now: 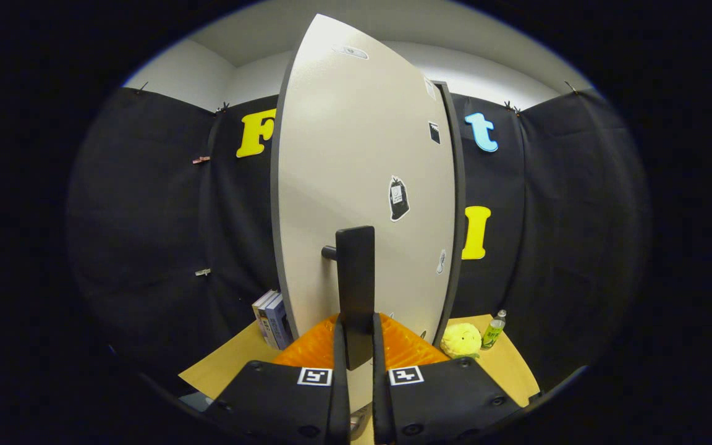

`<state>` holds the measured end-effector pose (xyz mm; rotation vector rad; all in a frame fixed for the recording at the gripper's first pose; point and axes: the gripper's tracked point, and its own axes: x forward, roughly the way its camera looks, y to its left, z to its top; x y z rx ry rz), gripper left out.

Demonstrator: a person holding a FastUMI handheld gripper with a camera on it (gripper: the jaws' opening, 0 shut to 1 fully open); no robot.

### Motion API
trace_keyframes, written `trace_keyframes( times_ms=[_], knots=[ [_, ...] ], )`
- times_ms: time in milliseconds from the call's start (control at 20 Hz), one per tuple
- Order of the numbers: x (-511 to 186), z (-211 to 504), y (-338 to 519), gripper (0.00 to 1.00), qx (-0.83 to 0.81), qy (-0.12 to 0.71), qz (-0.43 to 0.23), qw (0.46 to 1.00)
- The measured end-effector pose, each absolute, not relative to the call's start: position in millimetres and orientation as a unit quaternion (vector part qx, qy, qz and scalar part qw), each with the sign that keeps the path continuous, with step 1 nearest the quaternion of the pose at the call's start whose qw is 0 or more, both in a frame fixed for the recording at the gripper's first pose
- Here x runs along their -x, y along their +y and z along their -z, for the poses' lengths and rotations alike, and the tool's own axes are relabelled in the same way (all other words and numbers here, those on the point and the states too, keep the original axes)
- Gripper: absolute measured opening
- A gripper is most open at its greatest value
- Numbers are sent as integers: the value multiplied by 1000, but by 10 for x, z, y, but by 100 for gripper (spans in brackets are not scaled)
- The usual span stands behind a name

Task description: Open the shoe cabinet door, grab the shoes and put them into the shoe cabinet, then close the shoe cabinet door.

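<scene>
Beside the pale flat cabinet door (pixel 356 173) stand stacked books (pixel 272 318), a yellow plush toy (pixel 461 340) and a green bottle (pixel 492 330) on the tan tabletop (pixel 220 368). The gripper (pixel 356 349) is clenched on the door's black bar handle (pixel 355 290) — the bar's lower end sits between its fingers.

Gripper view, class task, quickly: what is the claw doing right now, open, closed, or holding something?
Claw: closed on the flat black bar handle of the pale grey cabinet door, one finger pressed on each side of its lower end.
</scene>
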<state>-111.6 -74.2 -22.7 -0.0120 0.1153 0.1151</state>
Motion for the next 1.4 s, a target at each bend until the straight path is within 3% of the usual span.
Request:
trace_keyframes(
  times_ms=[550, 1100, 1400],
  knots=[
    [1461, 305, -1447, 17, 1, 71, -9, 997],
    [1785, -72, -1461, 17, -38, 23, 0, 999],
    [1913, 813, -1100, 17, -54, 103, -20, 993]
  ],
)
